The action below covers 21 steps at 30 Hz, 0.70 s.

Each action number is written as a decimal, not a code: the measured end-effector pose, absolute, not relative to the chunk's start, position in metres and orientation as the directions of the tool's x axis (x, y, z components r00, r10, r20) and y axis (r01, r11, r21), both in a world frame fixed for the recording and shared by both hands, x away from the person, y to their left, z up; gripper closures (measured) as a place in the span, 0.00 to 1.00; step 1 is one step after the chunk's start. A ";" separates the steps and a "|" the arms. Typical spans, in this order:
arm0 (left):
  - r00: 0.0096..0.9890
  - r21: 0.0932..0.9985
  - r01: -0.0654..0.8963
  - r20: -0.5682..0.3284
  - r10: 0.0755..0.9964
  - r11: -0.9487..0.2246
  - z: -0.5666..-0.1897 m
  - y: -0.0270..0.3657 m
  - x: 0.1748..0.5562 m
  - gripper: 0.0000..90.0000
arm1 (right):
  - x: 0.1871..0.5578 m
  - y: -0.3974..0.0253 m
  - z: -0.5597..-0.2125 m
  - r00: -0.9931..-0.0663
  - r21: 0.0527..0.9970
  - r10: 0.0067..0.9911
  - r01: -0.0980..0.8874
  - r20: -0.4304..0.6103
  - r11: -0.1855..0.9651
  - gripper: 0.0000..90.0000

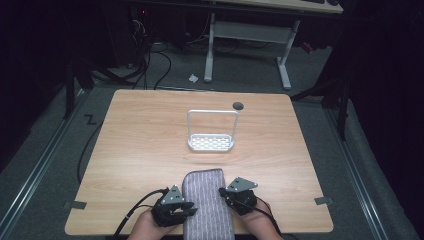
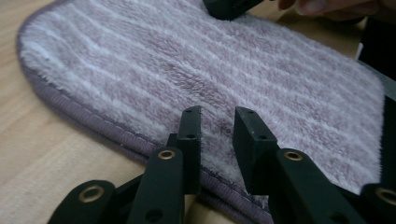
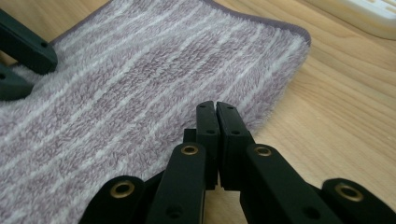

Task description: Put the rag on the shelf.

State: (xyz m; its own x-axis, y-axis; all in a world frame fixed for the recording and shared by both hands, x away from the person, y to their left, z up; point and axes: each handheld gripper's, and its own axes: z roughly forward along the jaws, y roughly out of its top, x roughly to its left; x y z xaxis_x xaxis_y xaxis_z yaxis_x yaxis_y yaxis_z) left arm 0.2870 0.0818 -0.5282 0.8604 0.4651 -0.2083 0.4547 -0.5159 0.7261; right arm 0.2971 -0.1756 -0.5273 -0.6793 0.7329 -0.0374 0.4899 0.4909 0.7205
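Currently I log the light wooden table (image 1: 140, 145) carrying a folded mauve terry towel with pale stripes (image 1: 207, 205) at its near edge, centred between my two tools. Beyond it, mid-table, stands a white perforated tray with a tall wire hoop (image 1: 211, 143). My left gripper (image 2: 217, 135) sits over the towel's bound hem, jaws parted with pile visible in the gap. My right gripper (image 3: 217, 119) rests at the opposite edge, jaws pressed together, nothing between them.
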 end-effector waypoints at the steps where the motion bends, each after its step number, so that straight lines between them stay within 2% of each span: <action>1: 0.859 0.730 0.451 -0.200 0.471 -0.513 -0.526 0.082 0.288 0.77 | 0.296 -0.175 -0.527 -0.682 0.722 0.731 0.489 -0.034 0.489 0.99; 3: 0.854 0.737 0.452 -0.192 0.484 -0.504 -0.524 0.084 0.290 0.77 | 0.296 -0.176 -0.527 -0.683 0.721 0.730 0.490 -0.031 0.489 0.99; 5: 0.812 0.767 0.476 -0.195 0.551 -0.430 -0.521 0.095 0.299 0.76 | 0.295 -0.177 -0.527 -0.685 0.720 0.728 0.493 -0.023 0.488 0.99; 6: 0.812 0.767 0.476 -0.195 0.551 -0.430 -0.521 0.095 0.299 0.75 | 0.295 -0.177 -0.527 -0.685 0.720 0.728 0.493 -0.023 0.488 0.99; 7: 0.767 0.792 0.491 -0.194 0.612 -0.364 -0.519 0.102 0.308 0.72 | 0.293 -0.178 -0.527 -0.690 0.722 0.724 0.490 -0.022 0.489 0.99; 9: 0.740 0.798 0.501 -0.195 0.643 -0.334 -0.519 0.105 0.312 0.69 | 0.291 -0.178 -0.527 -0.693 0.721 0.721 0.489 -0.021 0.491 0.98; 10: 0.697 0.804 0.521 -0.206 0.687 -0.287 -0.519 0.108 0.321 0.67 | 0.289 -0.178 -0.527 -0.694 0.720 0.720 0.491 -0.018 0.491 0.98; 12: 0.687 0.800 0.532 -0.216 0.694 -0.278 -0.521 0.106 0.326 0.62 | 0.287 -0.178 -0.527 -0.697 0.721 0.717 0.487 -0.020 0.493 0.98; 15: 0.667 0.786 0.542 -0.186 0.721 -0.298 -0.530 0.092 0.336 0.57 | 0.285 -0.178 -0.527 -0.695 0.722 0.718 0.488 -0.019 0.491 0.97; 21: 0.653 0.769 0.556 -0.171 0.738 -0.315 -0.535 0.080 0.339 0.55 | 0.286 -0.180 -0.524 -0.688 0.737 0.726 0.485 -0.010 0.470 0.95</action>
State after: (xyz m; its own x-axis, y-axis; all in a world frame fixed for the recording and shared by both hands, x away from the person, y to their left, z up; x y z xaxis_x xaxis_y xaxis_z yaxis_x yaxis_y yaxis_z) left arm 0.3390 0.0797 -0.5355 0.6533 0.7376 -0.1706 0.5560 -0.3145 0.7694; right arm 0.2859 -0.1805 -0.5236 -0.6877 0.7259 -0.0103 0.4852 0.4702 0.7372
